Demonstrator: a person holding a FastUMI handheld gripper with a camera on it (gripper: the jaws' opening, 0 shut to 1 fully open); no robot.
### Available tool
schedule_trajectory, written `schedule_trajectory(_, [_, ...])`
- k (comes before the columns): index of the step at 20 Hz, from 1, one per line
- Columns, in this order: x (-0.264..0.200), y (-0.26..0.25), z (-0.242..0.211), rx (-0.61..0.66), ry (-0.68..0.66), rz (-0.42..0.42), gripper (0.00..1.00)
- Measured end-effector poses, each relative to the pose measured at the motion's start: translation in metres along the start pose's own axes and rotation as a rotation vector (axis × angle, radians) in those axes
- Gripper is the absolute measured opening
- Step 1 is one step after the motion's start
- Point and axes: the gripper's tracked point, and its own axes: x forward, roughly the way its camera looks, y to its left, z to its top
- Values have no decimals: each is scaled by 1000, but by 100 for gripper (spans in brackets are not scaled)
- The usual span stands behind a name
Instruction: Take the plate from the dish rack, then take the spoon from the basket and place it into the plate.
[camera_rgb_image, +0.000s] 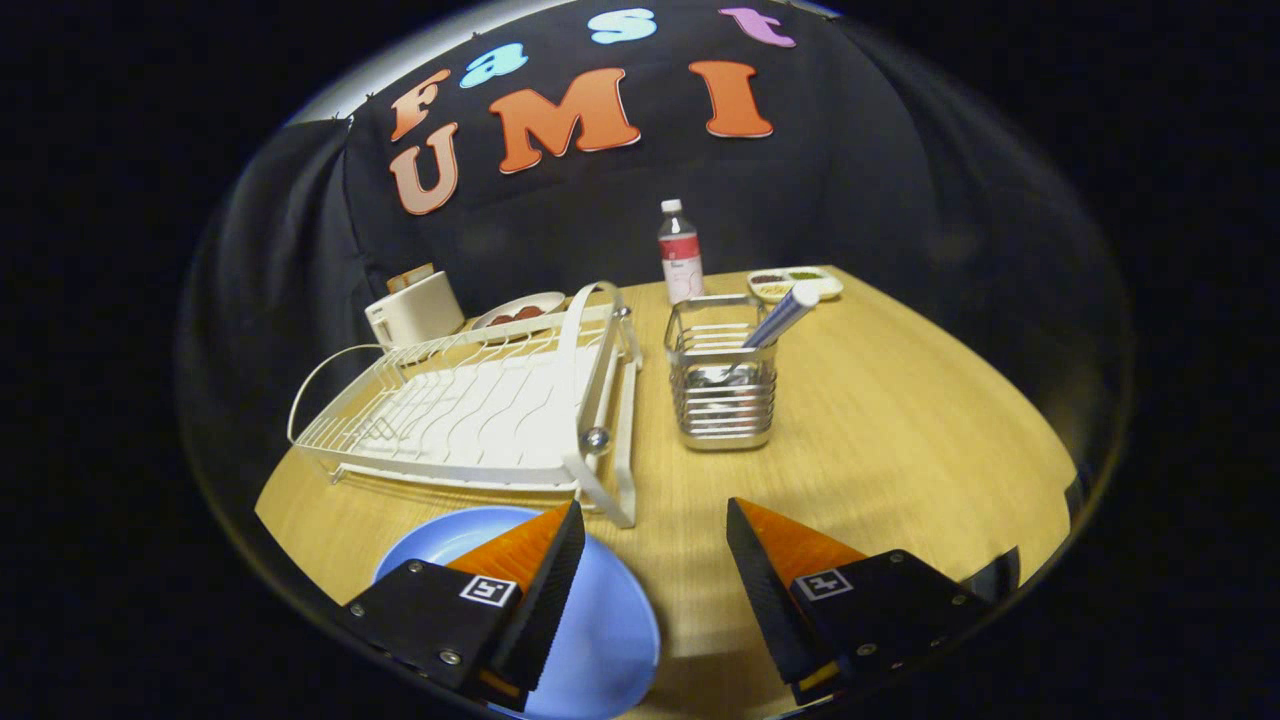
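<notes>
Gripper view is showing the hand-held gripper (655, 530) hovering wide open and holding nothing, the blue plate (610, 630) lying on the table (900, 430) under its left finger, so reaching squarely for the spoon (785, 315) leaning in the basket (722, 385) ahead looks wisest.

The round blue plate (600, 640) lay flat on the wooden table, before the empty white wire dish rack (470, 410). The white-handled spoon (775, 322) leaned in the metal slatted basket (722, 395).
</notes>
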Motion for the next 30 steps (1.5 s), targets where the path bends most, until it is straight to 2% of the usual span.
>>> schedule_trajectory(3, [6,-25,32,-42,-73,-89,86])
schedule_trajectory(6, [15,-31,55,14,-111,-95,84])
schedule_trajectory(10, [29,-49,81,77,-179,-139,66])
schedule_trajectory(11, [32,-52,82,87,-187,-152,58])
schedule_trajectory(14, [43,-54,75,82,-160,-170,47])
schedule_trajectory(15, [44,-54,78,79,-171,-175,40])
schedule_trajectory(16, [43,-54,85,70,-199,-185,36])
schedule_trajectory(17, [46,-53,89,70,-213,-184,28])
schedule_trajectory(20, [44,-38,92,132,-197,-115,20])
schedule_trajectory(22, [43,-37,98,137,-203,-107,12])
schedule_trajectory(26, [31,-24,115,141,-225,-54,10])
schedule_trajectory(30, [3,-18,142,108,-281,-42,10])
